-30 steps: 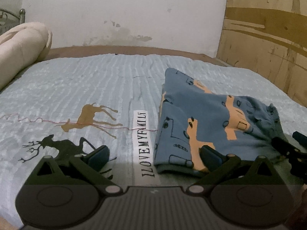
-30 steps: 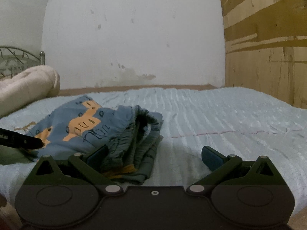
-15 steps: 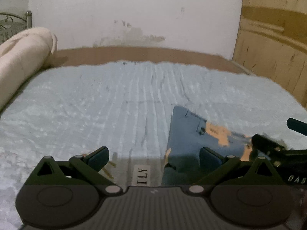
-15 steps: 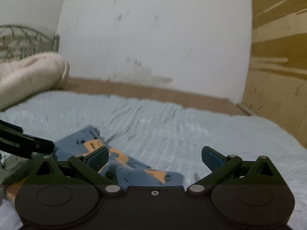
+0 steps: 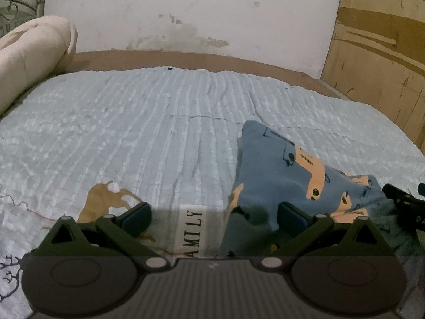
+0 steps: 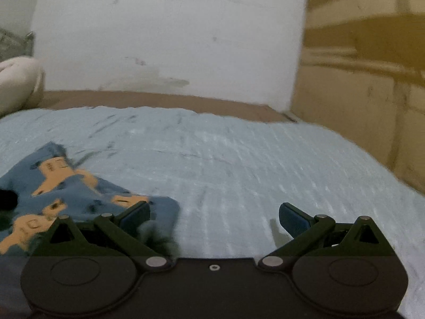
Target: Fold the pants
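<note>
The folded blue pants (image 5: 276, 175) with orange vehicle prints lie on the light blue bedspread (image 5: 159, 122). In the left wrist view they sit at the lower right. My left gripper (image 5: 213, 216) is open and empty, its right finger over the pants' near left edge. The right gripper's tip (image 5: 403, 204) shows at the pants' right side. In the right wrist view the pants (image 6: 69, 194) lie at the lower left. My right gripper (image 6: 213, 215) is open and empty, its left finger over the pants' right corner.
A cream rolled duvet (image 5: 32, 53) lies at the bed's far left by a metal headboard (image 5: 16, 10). A white wall stands behind the bed. A wooden panel (image 5: 379, 53) lines the right side. The bedspread carries deer prints and a "FAMILY" label (image 5: 194, 231).
Both grippers have drawn back and tilted up from the folded pants, so the pants sit lower in both views. Both stay open.
</note>
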A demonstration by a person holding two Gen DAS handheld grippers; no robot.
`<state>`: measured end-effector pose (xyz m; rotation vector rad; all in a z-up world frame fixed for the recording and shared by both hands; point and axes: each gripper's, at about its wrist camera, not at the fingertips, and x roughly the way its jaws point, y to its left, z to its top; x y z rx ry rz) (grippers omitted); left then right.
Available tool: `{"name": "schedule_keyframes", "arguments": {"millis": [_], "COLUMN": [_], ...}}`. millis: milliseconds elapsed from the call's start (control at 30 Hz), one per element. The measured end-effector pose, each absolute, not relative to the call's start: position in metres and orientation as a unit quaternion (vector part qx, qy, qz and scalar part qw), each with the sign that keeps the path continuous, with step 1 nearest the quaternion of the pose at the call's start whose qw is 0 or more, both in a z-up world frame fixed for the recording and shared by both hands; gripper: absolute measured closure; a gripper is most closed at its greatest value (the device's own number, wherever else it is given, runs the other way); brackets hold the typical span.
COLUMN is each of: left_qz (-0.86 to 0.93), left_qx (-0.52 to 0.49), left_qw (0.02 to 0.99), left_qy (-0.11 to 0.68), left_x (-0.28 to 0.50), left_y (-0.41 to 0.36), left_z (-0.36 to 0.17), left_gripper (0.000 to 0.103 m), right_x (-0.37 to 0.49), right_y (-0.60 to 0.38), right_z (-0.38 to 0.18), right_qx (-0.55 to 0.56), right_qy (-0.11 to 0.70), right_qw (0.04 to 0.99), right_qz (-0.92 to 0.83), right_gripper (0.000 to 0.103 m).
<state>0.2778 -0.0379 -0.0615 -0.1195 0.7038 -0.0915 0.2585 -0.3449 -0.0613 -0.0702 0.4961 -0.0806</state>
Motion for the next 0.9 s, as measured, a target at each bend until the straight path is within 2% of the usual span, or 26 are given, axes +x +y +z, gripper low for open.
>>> {"name": "schedule_keyframes", "arguments": {"millis": [267, 533, 700, 900], "left_qz": [-0.043, -0.043, -0.046, -0.044], "left_qx": [-0.057, -0.059, -0.065, -0.065], "left_qw": [0.936, 0.936, 0.936, 0.94], "left_qy": [0.345, 0.345, 0.342, 0.331], "left_x": [0.277, 0.278, 0.276, 0.273], "left_y": [-0.039, -0.038, -0.037, -0.037], "left_z": [-0.06, -0.06, -0.062, -0.065], "left_gripper": [0.0, 0.0, 0.0, 0.0], "right_x": [0.252, 0.215, 0.206, 0.195], "right_y": [-0.353, -0.352, -0.349, -0.376], "right_z": [-0.066, -0.041, -0.062, -0.073], "right_qx": [-0.01, 0.002, -0.012, 0.075], "right_qy": [0.235, 0.154, 0.209, 0.212], "right_qw": [0.971, 0.988, 0.977, 0.974], "right_qz": [-0.035, 0.004, 0.034, 0.027], "right_gripper": [0.001, 0.001, 0.001, 0.001]}}
